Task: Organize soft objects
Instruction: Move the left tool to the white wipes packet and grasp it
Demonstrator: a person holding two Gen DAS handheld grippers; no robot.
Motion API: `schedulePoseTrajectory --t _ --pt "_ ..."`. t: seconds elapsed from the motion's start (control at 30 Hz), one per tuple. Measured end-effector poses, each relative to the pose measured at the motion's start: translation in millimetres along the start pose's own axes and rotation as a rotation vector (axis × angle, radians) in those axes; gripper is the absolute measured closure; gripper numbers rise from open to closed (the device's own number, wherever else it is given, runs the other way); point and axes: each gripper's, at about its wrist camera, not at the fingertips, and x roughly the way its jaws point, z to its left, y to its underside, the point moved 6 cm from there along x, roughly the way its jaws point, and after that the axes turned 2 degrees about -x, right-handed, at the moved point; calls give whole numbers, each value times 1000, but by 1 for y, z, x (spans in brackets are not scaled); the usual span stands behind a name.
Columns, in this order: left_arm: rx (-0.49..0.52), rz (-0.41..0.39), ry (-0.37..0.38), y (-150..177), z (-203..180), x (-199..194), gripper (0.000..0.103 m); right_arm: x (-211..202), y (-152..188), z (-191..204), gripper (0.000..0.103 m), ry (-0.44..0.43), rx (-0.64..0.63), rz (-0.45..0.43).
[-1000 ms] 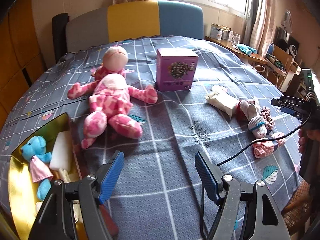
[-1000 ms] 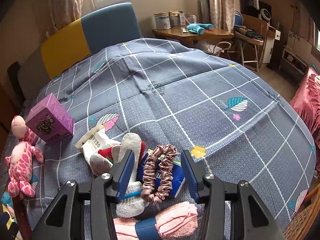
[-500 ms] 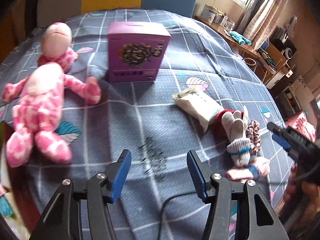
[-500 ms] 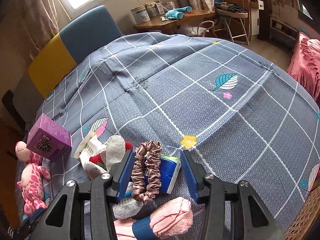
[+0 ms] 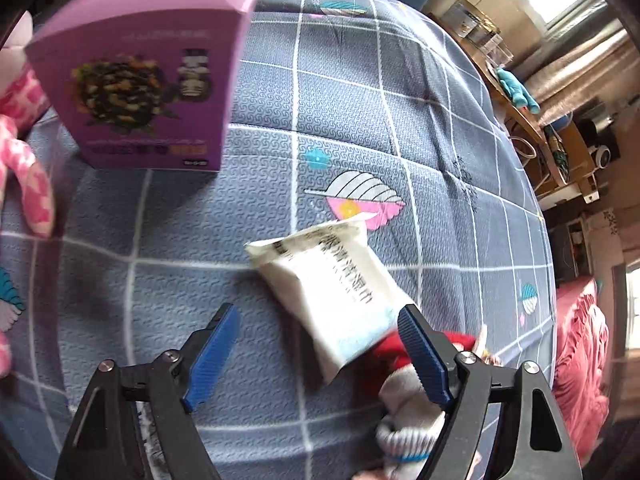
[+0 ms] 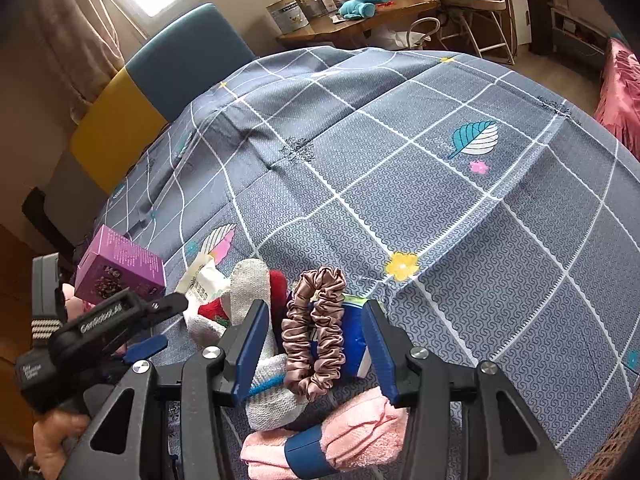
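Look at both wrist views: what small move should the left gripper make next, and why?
Probably ease the left gripper down until both pads flank the white packet, then close. Its jaws are opening, the packet's near end already lies between them untouched, and the packet leans on the red and white sock, so a careful grip seems wise.

Left gripper (image 5: 316,346): matte black frame arms, triangular cut-outs at 7 and 5 o'clock, silver round screw heads at each pivot. Fingers (image 5: 210,360) carry ribbed blue pads.

Right gripper (image 6: 314,350): same build, black arms, silver screws, blue pads.

Seen from the right wrist, at 8 o'clock: black housing of the left unit, white lettering on its side, too blurred to read reliably.
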Motion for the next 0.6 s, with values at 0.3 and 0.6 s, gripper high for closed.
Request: schedulePoseTrajectory --t 0.3,0.6 --pt "-69 47 -35 -14 -19 31 19 0 1 -6 54 -39 48 7" --pt "24 -2 -77 -16 -12 24 41 3 2 -14 54 -16 83 13"
